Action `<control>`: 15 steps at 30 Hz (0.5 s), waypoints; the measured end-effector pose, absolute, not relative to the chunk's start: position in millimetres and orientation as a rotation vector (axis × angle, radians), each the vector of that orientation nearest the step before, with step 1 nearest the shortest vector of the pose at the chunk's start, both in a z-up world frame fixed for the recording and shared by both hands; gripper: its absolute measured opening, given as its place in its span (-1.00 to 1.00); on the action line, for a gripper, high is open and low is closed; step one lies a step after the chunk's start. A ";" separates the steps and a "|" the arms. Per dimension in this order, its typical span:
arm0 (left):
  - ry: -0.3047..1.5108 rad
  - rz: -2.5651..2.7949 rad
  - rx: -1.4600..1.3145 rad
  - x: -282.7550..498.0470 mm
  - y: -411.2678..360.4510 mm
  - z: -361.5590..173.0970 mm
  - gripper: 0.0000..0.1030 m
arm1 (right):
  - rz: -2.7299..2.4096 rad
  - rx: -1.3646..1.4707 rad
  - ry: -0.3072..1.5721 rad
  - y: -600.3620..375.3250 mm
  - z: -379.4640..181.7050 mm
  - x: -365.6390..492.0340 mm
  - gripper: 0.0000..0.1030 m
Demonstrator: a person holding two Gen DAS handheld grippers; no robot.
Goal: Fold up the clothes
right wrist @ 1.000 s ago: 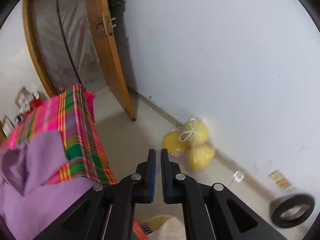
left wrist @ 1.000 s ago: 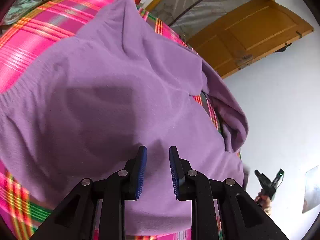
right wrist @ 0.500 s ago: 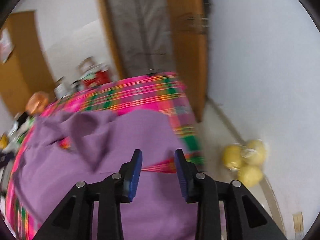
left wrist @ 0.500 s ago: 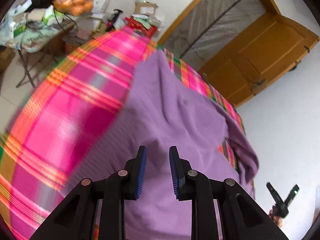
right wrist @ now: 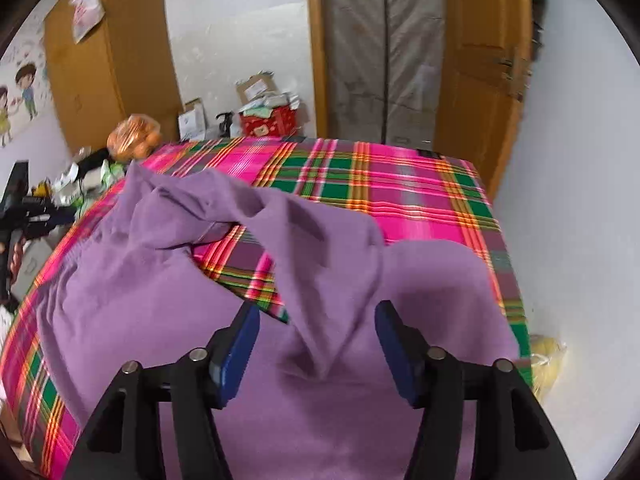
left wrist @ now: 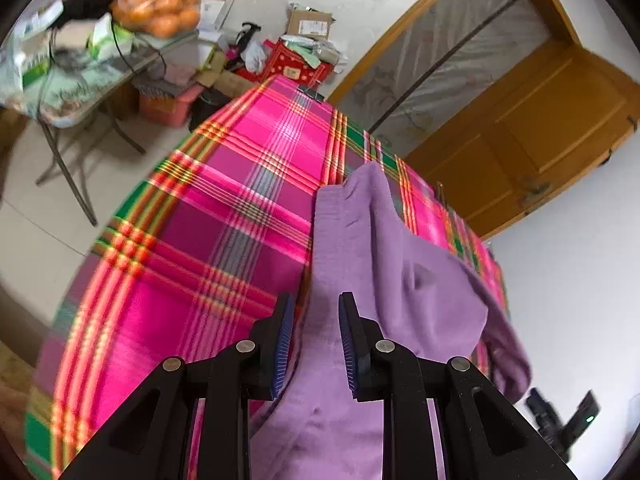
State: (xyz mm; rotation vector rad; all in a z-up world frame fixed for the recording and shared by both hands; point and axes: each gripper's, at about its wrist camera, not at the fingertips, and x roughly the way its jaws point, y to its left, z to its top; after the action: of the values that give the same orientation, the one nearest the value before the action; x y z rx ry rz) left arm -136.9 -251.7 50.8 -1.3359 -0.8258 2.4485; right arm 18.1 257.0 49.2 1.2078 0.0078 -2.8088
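One purple sweater (right wrist: 320,392) lies crumpled on one pink, green and orange plaid cloth (right wrist: 400,196) that covers the tabletop; no lettering or label on either can be read. In the right wrist view the sweater fills the near edge and runs toward the near left corner, with a loose fold thrown back over itself so that a patch of plaid shows between the layers. In the left wrist view the sweater (left wrist: 360,264) reaches as a long strip up toward the far edge, its ribbed hem facing the bare plaid cloth (left wrist: 224,216). The left gripper (left wrist: 314,338) hangs just above that strip, its fingers (left wrist: 285,340) slightly apart with nothing between them (cloth shows through the gap). The right gripper (right wrist: 318,346) is poised over the near part of the sweater with its fingers (right wrist: 240,344) spread wide, a hanging point of the fold seen between them, though contact cannot be judged. Beyond the tabletop stand one side table (left wrist: 120,68) carrying one bag of oranges (left wrist: 158,2), one red box (right wrist: 268,122) under cartons whose print is too small to read, and one wooden door (right wrist: 480,72).
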 end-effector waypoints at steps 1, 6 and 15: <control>-0.825 2.431 -1.348 -142.0 -249.2 46.6 -0.52 | -2.816 1.225 0.025 253.6 45.5 11.4 0.19; -0.759 2.385 -1.404 -163.0 -230.0 32.2 -0.11 | -2.872 1.308 0.083 249.0 30.7 -10.4 0.18; -0.741 2.334 -1.442 -195.1 -208.4 17.8 -0.06 | -3.000 1.327 0.047 267.1 33.5 -37.3 -0.62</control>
State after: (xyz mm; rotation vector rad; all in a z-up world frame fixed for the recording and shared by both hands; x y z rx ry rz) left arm -195.1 -208.4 17.8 -1.4422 -0.7406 2.3341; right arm -37.3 267.1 33.5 1.3265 0.0470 -2.9995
